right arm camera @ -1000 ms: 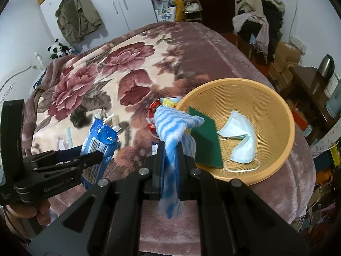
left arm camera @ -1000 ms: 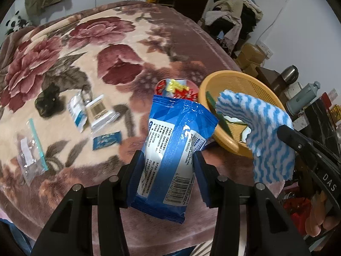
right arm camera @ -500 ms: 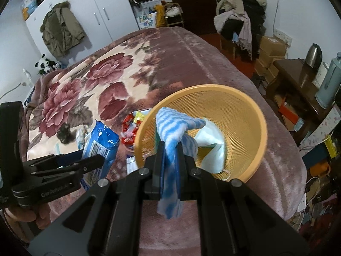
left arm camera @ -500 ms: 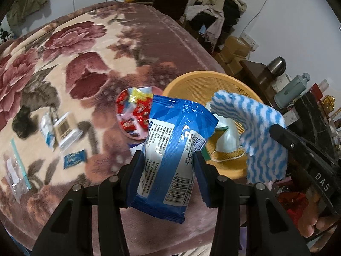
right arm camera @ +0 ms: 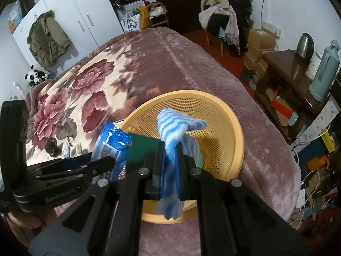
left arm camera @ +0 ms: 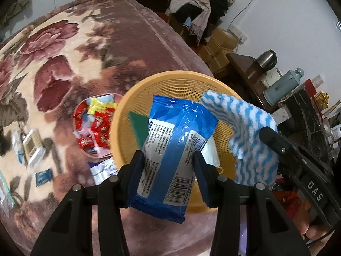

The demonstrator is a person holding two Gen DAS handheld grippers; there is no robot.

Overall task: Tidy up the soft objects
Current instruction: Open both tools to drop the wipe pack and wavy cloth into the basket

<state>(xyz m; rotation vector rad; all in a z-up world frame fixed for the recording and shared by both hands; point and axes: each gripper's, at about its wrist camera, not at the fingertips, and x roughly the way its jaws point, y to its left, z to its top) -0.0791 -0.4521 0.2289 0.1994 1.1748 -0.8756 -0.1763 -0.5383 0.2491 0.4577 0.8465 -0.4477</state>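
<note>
My left gripper (left arm camera: 168, 168) is shut on a blue wet-wipes pack (left arm camera: 174, 149) and holds it above the near half of the orange mesh basket (left arm camera: 177, 81). My right gripper (right arm camera: 169, 166) is shut on a blue-and-white striped cloth (right arm camera: 177, 125), which hangs over the same basket (right arm camera: 232, 125). Inside the basket lie a green scouring pad (left arm camera: 138, 125) and a white face mask (left arm camera: 210, 151), both partly hidden by the pack. In the left wrist view the cloth (left arm camera: 247, 136) droops from the right gripper at the basket's right rim.
A pink bowl of red and yellow sweets (left arm camera: 93, 125) sits left of the basket on the floral blanket (left arm camera: 64, 49). Small packets (left arm camera: 43, 176) and a cotton-swab box (left arm camera: 34, 147) lie further left. A dark side table with a kettle (right arm camera: 305, 42) and a flask (right arm camera: 324, 70) stands at the right.
Both grippers have moved toward the basket with their loads. The pack and the cloth, earlier over the blanket beside its near-left rim, now hang above it.
</note>
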